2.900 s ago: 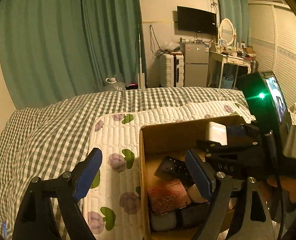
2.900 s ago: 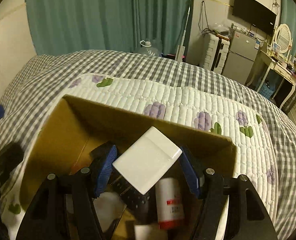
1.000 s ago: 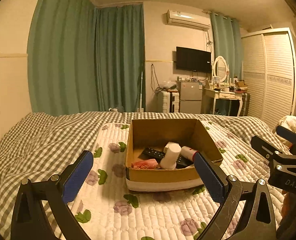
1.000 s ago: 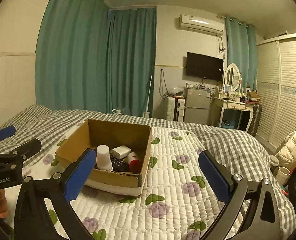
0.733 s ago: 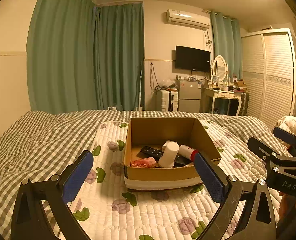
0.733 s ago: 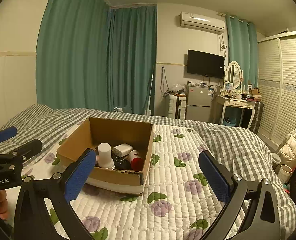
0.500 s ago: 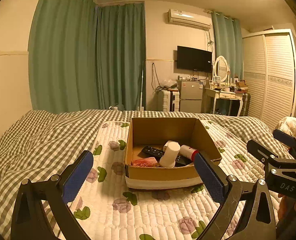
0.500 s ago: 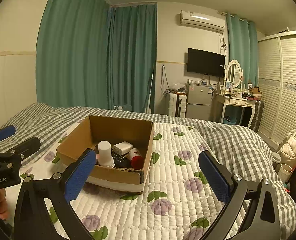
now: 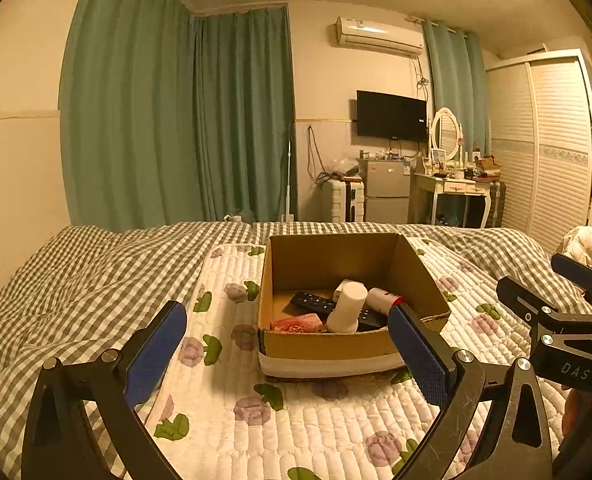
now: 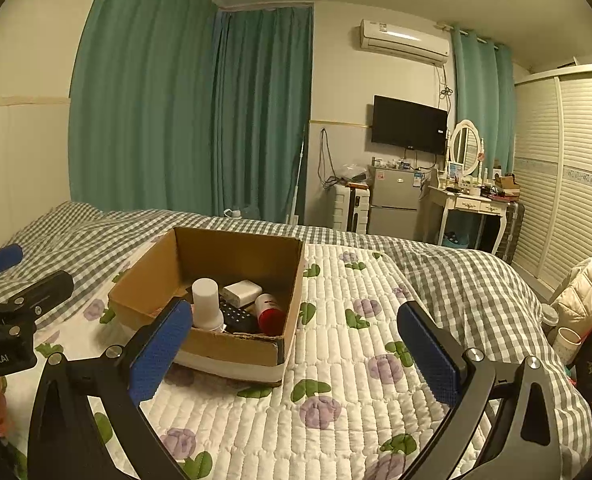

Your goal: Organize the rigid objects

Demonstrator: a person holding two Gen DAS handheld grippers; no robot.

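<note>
We see the cardboard box point(image 9: 335, 346) sitting on the quilted mat point(image 9: 296, 420) on the bed, holding a white bottle point(image 9: 347, 308), a black remote point(image 9: 311, 302), a red-capped tube point(image 10: 270, 314) and a white adapter point(image 10: 242, 292). Our left hand-held gripper point(image 9: 288, 354) hangs spread wide, empty, short of the box; our right hand-held gripper point(image 10: 296, 354) gapes wide too, touching nothing.

We see a cardboard box point(image 9: 327, 346) on a quilted mat point(image 9: 296, 412) that lies over the bed point(image 9: 76, 276). In the box, a white bottle point(image 9: 347, 306) stands near the front wall; a remote point(image 9: 311, 302) lies to its left, a red-capped tube point(image 9: 383, 298) to its right, a white block point(image 10: 242, 292) behind it. Beyond the bed stand curtains point(image 9: 176, 120), a small fridge point(image 9: 385, 196) and a dressing table point(image 9: 451, 196).
</note>
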